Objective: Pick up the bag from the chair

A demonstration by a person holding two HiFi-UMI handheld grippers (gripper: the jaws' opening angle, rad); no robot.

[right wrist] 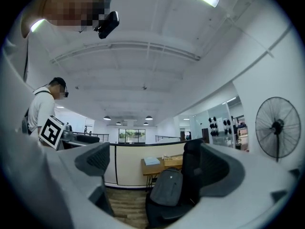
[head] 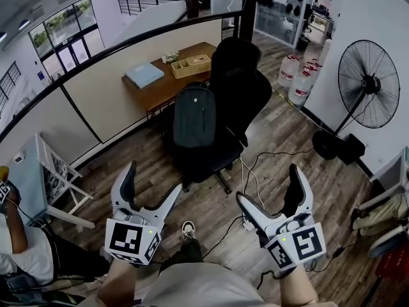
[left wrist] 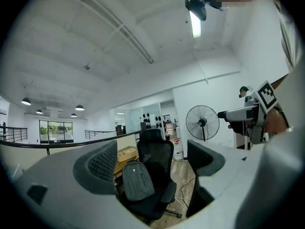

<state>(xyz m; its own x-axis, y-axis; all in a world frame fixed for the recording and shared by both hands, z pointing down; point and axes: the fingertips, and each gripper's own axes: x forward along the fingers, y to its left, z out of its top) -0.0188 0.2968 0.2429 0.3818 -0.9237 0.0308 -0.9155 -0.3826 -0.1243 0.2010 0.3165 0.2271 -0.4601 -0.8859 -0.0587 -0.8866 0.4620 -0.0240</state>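
Note:
A dark grey backpack (head: 193,115) stands upright on the seat of a black office chair (head: 238,82), leaning against its backrest. It also shows as the backpack (left wrist: 137,180) between the left jaws and the backpack (right wrist: 167,186) between the right jaws, far off in both. My left gripper (head: 150,187) is open, low and left of the chair, nothing in it. My right gripper (head: 271,187) is open too, low and right of the chair, empty. Both are well short of the bag.
A wooden desk (head: 167,80) with a blue folder and a tray stands behind the chair by a partition. A black floor fan (head: 366,78) stands at right, water jugs (head: 299,82) beyond. Cables (head: 255,178) lie on the floor by the chair base. Another person (head: 19,248) sits at left.

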